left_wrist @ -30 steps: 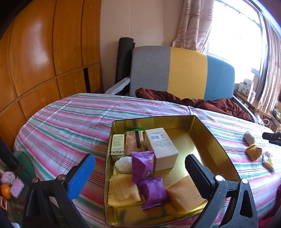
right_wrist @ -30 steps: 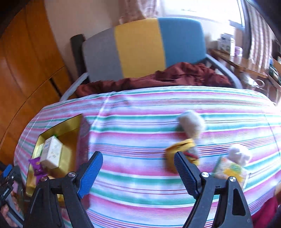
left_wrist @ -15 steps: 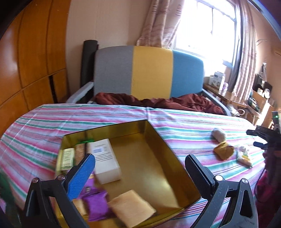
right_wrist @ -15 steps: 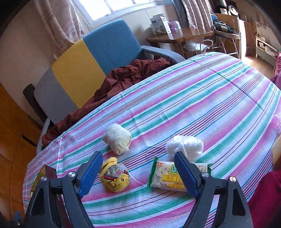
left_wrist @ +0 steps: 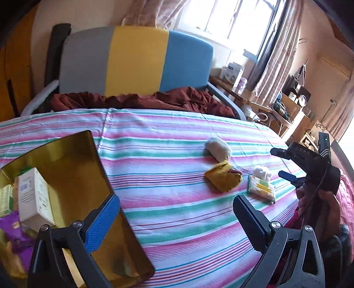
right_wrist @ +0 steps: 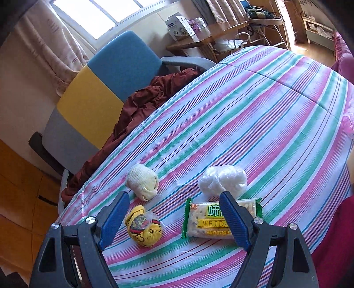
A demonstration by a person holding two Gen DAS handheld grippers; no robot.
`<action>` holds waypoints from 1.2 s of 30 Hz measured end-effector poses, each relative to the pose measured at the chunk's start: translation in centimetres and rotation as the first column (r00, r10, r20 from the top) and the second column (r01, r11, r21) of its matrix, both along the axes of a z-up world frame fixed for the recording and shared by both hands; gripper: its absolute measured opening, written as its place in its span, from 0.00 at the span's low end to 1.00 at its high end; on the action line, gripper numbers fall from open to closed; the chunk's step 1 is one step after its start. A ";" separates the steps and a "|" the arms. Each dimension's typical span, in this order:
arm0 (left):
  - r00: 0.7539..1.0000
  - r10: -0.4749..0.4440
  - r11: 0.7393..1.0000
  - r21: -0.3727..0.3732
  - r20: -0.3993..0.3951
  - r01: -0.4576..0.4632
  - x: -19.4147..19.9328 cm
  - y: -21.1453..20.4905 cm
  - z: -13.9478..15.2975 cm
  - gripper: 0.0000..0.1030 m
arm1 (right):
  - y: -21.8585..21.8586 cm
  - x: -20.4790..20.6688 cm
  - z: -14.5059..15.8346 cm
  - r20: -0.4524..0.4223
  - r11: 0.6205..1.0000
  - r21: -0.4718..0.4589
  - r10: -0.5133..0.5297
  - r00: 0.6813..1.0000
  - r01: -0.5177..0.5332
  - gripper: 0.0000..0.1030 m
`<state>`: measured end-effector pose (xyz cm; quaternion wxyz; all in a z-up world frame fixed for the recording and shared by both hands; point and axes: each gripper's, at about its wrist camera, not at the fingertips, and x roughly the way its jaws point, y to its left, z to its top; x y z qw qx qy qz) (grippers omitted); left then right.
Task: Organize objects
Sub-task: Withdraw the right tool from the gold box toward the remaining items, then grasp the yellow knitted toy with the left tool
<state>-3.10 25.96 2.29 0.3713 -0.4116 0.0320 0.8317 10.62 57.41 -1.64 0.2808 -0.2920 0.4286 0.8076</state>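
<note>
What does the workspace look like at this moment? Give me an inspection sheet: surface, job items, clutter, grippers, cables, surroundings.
Surface: striped tablecloth, pink, green and white, covering the table.
Job's things: gold tin at the left, holding a white box and purple packets. Loose on the cloth: cream sock roll, yellow sock roll, white plastic-wrapped bundle, green-edged cracker packet.
Clutter: nothing seen.
Grippers: left gripper open and empty, beside the tin; right gripper open and empty, over the yellow sock roll and cracker packet.
Cables: nothing seen on the table.
Surroundings: grey, yellow and blue chair with maroon cloth; curtained window; crowded side table.
</note>
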 end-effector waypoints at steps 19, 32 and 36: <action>0.948 -0.045 0.999 0.019 0.315 0.042 -3.6 15.3 -7.1 0.99 | 3.5 4.4 -1.7 -0.107 0.961 -0.191 -0.224 0.969 0.201 0.83; 0.990 -0.125 0.974 -0.182 0.072 0.136 -2.3 19.9 -10.5 0.74 | 3.0 2.6 -1.8 -0.059 0.977 -0.156 -0.152 0.987 0.141 0.83; 0.988 -0.142 0.974 -0.170 0.061 0.150 -2.1 18.4 -10.3 0.59 | 3.2 2.8 -2.3 -0.039 0.973 -0.172 -0.163 0.986 0.154 0.83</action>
